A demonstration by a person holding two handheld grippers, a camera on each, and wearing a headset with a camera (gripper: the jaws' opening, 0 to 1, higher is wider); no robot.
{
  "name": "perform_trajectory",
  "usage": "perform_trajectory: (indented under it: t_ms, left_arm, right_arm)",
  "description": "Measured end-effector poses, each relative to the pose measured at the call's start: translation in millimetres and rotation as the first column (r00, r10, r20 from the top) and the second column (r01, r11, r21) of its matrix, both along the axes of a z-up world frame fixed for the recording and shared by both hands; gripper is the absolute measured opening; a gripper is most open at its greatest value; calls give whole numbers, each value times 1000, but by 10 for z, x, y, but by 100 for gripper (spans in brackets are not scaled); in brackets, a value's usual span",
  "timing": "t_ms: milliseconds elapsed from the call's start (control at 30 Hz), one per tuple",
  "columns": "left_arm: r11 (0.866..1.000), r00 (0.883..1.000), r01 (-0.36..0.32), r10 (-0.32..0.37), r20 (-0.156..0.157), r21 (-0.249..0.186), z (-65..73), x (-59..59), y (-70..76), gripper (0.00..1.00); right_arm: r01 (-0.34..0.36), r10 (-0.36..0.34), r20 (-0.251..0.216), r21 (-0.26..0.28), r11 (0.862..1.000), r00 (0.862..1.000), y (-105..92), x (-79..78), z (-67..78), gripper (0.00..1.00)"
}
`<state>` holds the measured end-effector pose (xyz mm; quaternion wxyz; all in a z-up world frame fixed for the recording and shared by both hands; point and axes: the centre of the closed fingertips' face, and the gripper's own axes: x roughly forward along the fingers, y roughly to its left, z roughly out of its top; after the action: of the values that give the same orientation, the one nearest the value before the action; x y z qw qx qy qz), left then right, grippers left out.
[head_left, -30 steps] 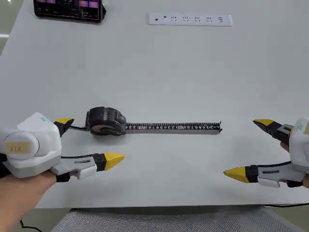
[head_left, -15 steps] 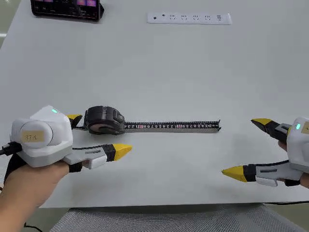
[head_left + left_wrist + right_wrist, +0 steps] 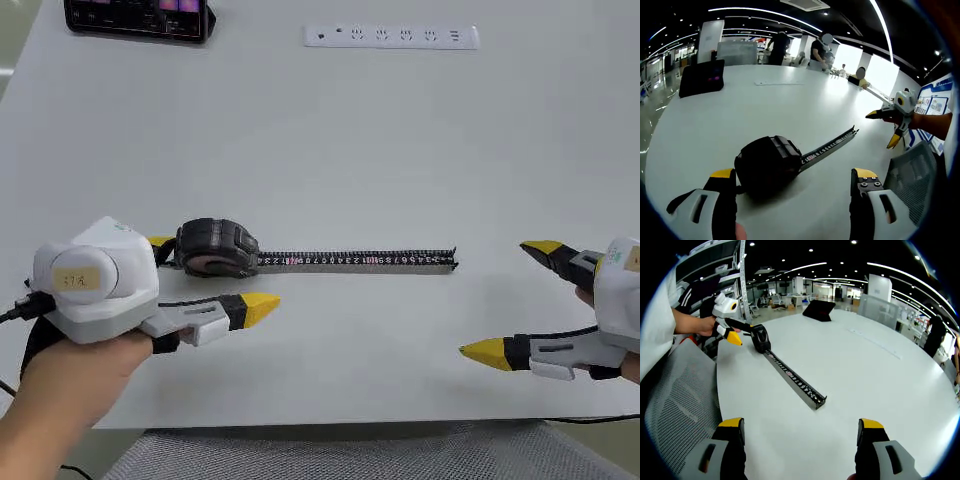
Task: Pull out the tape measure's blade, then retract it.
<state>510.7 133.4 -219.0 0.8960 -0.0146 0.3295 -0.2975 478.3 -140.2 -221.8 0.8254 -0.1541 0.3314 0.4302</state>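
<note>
Closing the open left gripper (image 3: 211, 274) squarely over the tape measure case (image 3: 213, 249) should steady it while the open right gripper (image 3: 509, 298) eases the blade (image 3: 355, 260) back.

Left gripper (image 3: 212, 272) — white rounded housing, beige label (image 3: 80, 283) with small digits, black cable (image 3: 14, 313) at rear | fingers (image 3: 190, 322): pale grey base, black mid-section, pointed yellow tips | screws (image 3: 867, 184) in finger base | right gripper (image 3: 507, 298) — same white body, same yellow-tipped fingers | white short sleeve (image 3: 655, 330)
</note>
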Motion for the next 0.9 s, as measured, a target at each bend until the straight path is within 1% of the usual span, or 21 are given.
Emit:
perform_trajectory:
  t_ms: [167,433,533,567,700,867,900]
  left_arm:
    - [1000,1000,-20,20,2,-13,7,16,-2,92]
    - [997,997,-78,78,10,-22,15,67,-11,92]
    - [996,996,-92,92,12,-15,4,80,-5,91]
    - [995,995,-101,101,6,-18,-2,85,1,90]
    - [994,994,-112,112,8,-5,-9,104,18,88]
    - [989,989,-146,146,9,-9,-11,133,29,85]
    - [989,989,-151,151,11,-5,-16,137,27,85]
  right_arm:
    - [-3,3,3,-7,1000,1000,-16,18,-2,92]
    - [-31,31,-1,-29,999,1000,-35,102,12,85]
    - [-47,47,-5,-43,998,999,-50,147,7,81]
    - [-52,52,-5,-43,998,999,-55,173,9,80]
    - [-74,74,-11,-54,996,997,-65,230,6,74]
    - [-99,98,-14,-68,993,995,-78,294,3,72]
    - [-106,105,-15,-72,992,994,-81,308,0,71]
